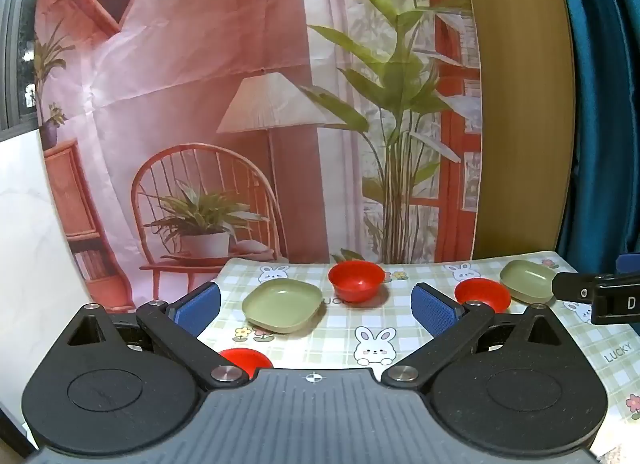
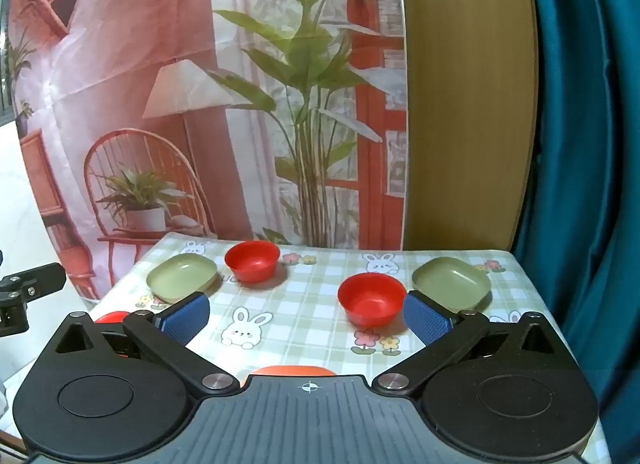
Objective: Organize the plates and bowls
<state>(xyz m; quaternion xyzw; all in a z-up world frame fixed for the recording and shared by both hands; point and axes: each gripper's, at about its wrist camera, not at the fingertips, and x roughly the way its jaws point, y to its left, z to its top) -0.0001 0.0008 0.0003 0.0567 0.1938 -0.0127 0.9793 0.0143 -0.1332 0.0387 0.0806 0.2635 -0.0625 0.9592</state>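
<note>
Left gripper (image 1: 316, 308): jaws spread wide with nothing between the blue ribbed pads (image 1: 434, 310); black hinged links on a grey ridged body, tilted down over the table.
Right gripper (image 2: 306, 314): same build, jaws fully apart, gripping nothing; pads (image 2: 426, 322) clear of the dishes.
Table cover (image 2: 316, 300): smooth, glossy-looking sheet, pale green check with cartoon rabbits and small flowers.
Left green plate (image 1: 282, 305): matte sage, rounded-square, shallow with a raised rim; just ahead of the left gripper, between its pads.
Far red bowl (image 1: 356, 280): shiny plastic-looking, round and deep; beyond that plate and slightly right of it, close but apart.
Near red bowl (image 2: 371, 298): same round shape; just ahead of the right gripper, close beside its right pad.
Right green plate (image 2: 452, 283): rounded-square, shallow; beyond the right pad, just to the right of the near red bowl.
Third red bowl (image 1: 245, 360): only its round rim shows, under the left gripper's left link.
Orange-red rim (image 2: 294, 371): curved edge under the right gripper's body; cannot tell its shape.
Backdrop (image 2: 200, 103): creased printed cloth.
</note>
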